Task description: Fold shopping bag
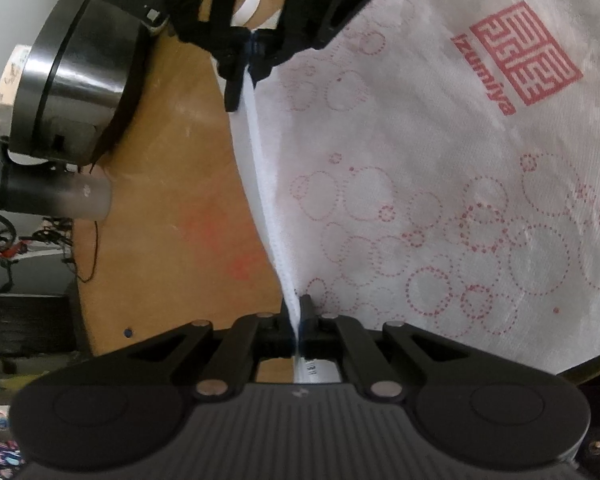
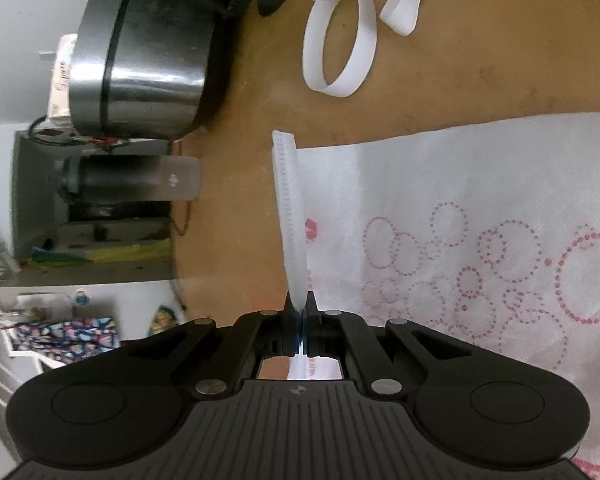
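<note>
Running off the right edge as the shopping bag, hiding the surface beneath, blurring the red lettering.

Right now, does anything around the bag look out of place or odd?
Nothing looks damaged or spilled. The white fabric shopping bag with red dotted circles is pinched along its seamed edge by both grippers. Its white strap handles lie looped on the wooden table.
</note>
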A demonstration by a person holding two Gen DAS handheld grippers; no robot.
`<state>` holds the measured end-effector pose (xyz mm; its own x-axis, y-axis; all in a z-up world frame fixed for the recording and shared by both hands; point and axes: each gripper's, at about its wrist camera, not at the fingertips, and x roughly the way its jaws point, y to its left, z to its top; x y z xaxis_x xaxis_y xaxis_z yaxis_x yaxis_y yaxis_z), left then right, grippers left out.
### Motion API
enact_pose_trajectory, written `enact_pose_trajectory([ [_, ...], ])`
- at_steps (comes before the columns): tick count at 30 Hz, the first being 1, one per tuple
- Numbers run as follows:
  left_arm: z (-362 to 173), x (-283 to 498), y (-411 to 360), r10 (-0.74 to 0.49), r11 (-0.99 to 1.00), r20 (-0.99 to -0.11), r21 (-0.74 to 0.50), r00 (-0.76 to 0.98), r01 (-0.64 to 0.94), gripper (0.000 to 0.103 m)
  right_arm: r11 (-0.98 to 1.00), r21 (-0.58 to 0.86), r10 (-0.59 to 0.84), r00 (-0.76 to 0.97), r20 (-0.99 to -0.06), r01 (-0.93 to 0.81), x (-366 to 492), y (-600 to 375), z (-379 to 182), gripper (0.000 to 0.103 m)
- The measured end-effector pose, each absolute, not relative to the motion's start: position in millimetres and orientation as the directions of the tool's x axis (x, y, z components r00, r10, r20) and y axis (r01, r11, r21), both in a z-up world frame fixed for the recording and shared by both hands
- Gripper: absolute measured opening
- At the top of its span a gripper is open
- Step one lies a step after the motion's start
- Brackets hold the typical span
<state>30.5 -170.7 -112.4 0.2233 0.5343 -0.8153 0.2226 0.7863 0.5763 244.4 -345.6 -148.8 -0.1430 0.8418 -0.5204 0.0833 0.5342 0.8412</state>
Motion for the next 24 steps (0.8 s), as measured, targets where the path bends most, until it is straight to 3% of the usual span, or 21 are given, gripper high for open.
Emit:
enact_pose_trajectory([
  [16, -95, 27, -148, 0.431, 0.859, -0.869, 0.478, 0.244, 0.182, 0.0, 0.524, 0.846, 0.85, -0.117, -0.514, 0.096, 237, -357, -166, 0.001],
  [18, -93, 26, -145, 0.417, 0.868, -0.875, 0.464, 0.248, 0.177, 0.004, 0.526, 0.845, 0.849, -0.114, -0.516, 0.097, 236, -357, -166, 0.001],
  [21, -89, 26, -140, 0.395, 0.881, -0.883, 0.443, 0.254, 0.168, 0.02, 0.534, 0.841, 0.844, -0.114, -0.524, 0.087, 236, -356, -164, 0.0],
  [23, -82, 25, -133, 0.336, 0.909, -0.904, 0.385, 0.265, 0.16, 0.047, 0.539, 0.839, 0.841, -0.116, -0.529, 0.078, 237, -355, -163, 0.0],
  [24, -77, 25, -127, 0.289, 0.928, -0.917, 0.339, 0.274, 0.156, 0.053, 0.541, 0.837, 0.839, -0.116, -0.532, 0.076, 237, -355, -163, 0.0],
])
